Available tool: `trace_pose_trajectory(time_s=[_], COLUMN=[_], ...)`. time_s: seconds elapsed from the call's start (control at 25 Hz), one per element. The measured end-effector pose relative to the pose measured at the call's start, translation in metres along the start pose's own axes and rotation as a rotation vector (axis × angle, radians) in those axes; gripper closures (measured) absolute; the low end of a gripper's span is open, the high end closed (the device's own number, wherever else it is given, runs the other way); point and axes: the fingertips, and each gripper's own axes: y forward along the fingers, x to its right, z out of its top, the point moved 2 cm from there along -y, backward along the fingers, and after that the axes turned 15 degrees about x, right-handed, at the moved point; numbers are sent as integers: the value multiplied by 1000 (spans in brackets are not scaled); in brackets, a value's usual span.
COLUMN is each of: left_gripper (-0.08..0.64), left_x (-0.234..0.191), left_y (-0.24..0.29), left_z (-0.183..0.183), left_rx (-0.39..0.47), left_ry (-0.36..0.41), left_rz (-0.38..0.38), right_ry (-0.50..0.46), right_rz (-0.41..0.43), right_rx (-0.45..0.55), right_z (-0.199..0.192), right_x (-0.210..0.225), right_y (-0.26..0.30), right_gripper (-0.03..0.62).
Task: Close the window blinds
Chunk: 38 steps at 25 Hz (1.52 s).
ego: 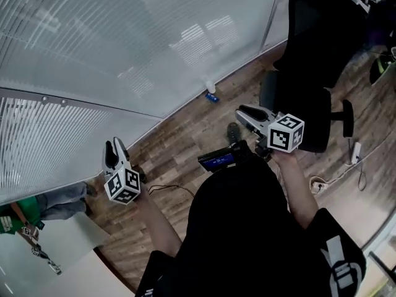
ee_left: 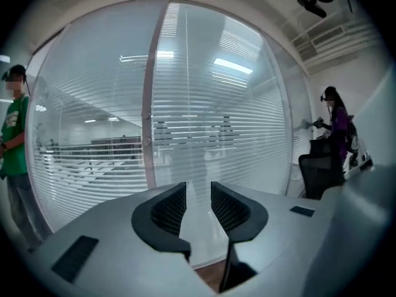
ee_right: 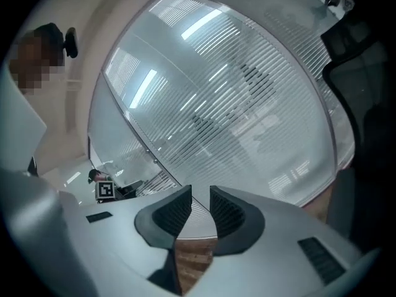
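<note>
Wood-plank flooring (ego: 179, 135) in grey-brown runs up to a long glass wall (ego: 154, 42), and the window blinds (ee_left: 210, 122) hang behind that glass as rows of thin horizontal slats. The blinds fill the space straight ahead of both grippers, well apart from their tips, and neither gripper touches them. Ceiling lights glare on the panes, and through the slats a further office shows dimly.

There are two grippers. The left gripper (ego: 114, 143) points at the glass with its jaws a narrow gap apart and nothing between them; a metal post (ee_left: 151, 104) dividing two panes stands just left of its line. The right gripper (ego: 241, 112) is held the same way, with a slim gap and empty jaws.

One black office chair (ego: 315, 48) stands just beyond the right gripper, on its outer side. One small white bottle (ego: 211, 86) sits at the foot of the glass, ahead of the right gripper, with one blue scrap (ego: 212, 97) beside it. One white power strip (ego: 356, 150) lies past the chair.

Two bystanders are visible: one in a green shirt (ee_left: 15, 141) to the left of the left gripper, and one in purple (ee_left: 337, 125) far off to its right.
</note>
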Motion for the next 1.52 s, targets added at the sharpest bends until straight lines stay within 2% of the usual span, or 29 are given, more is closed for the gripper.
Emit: trace_pose_trajectory(time_s=[0.2,0.28,0.36,0.48,0.68,0.84,0.96,1.04,1.16,1.28,1.4,1.52], left_gripper=[425,425,425,425,425,425,425,425,426,437,459,472], left_x=[49,56,58,50,37,68,116,134,129,111,111,126], left_y=[-35,-53,-72,-96,-128,-176,-228,-254,-305,-369,-418,-437], left_z=[-30,-36,-38,-31,-12,2,17,21,27,43,66,84], left_rx=[-23,-30,-26,-3,41,59,84,80,39,30,112,194], left_ry=[-113,-140,-157,-167,-159,-171,-199,-184,-130,-133,-183,-237], left_rz=[-221,-259,-271,-256,-195,-151,-180,-189,-129,-47,-12,-40], right_ry=[71,107,85,22,17,2,42,116,222,235,218,208], right_rz=[-138,-189,-204,-182,-67,24,52,55,72,109,185,206], right_rx=[56,65,77,87,42,10,-1,-16,-76,-120,-76,-37], right_z=[-46,-56,-52,-38,-41,-41,-39,-47,-72,-77,-74,-73], right_x=[-27,-29,-36,-49,-73,-76,-60,-38,-20,-38,-64,-73], right_y=[-94,-118,-137,-145,-123,-153,-200,-215,-226,-239,-264,-284], right_gripper=[497,499,499,499,499,499,499,499,499,499,499,499])
